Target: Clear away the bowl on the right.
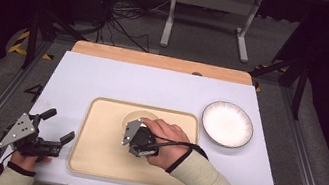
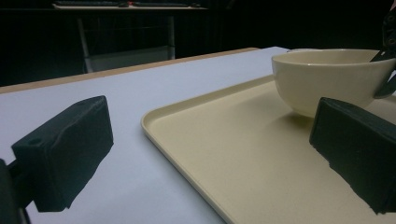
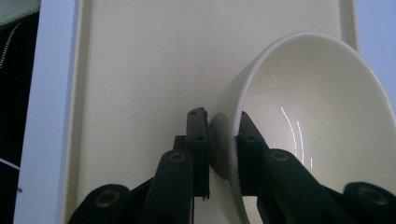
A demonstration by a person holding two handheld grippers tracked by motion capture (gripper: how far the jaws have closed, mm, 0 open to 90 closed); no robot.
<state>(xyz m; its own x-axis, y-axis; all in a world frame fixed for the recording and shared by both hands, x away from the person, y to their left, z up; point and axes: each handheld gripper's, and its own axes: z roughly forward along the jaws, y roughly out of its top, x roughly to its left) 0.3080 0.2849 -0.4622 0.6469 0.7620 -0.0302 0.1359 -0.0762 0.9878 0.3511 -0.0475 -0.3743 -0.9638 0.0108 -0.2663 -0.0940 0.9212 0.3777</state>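
Observation:
A cream bowl (image 1: pixel 134 117) stands on the beige tray (image 1: pixel 96 152), partly covered by the right hand. My right gripper (image 1: pixel 138 136) points down over the bowl's near rim. In the right gripper view the gripper (image 3: pixel 223 140) is shut on the rim of the bowl (image 3: pixel 317 121), one jaw outside the wall and one inside. My left gripper (image 1: pixel 58 125) rests open at the tray's left edge with nothing between its fingers. In the left gripper view the bowl (image 2: pixel 327 79) sits on the tray (image 2: pixel 224 154) ahead and to the right of the wide-apart jaws.
A white plate with a dark rim (image 1: pixel 227 124) lies on the white tabletop (image 1: pixel 154 83) right of the tray. A wooden strip (image 1: pixel 157 61) runs along the table's far edge. A white stand (image 1: pixel 212 9) is on the floor beyond.

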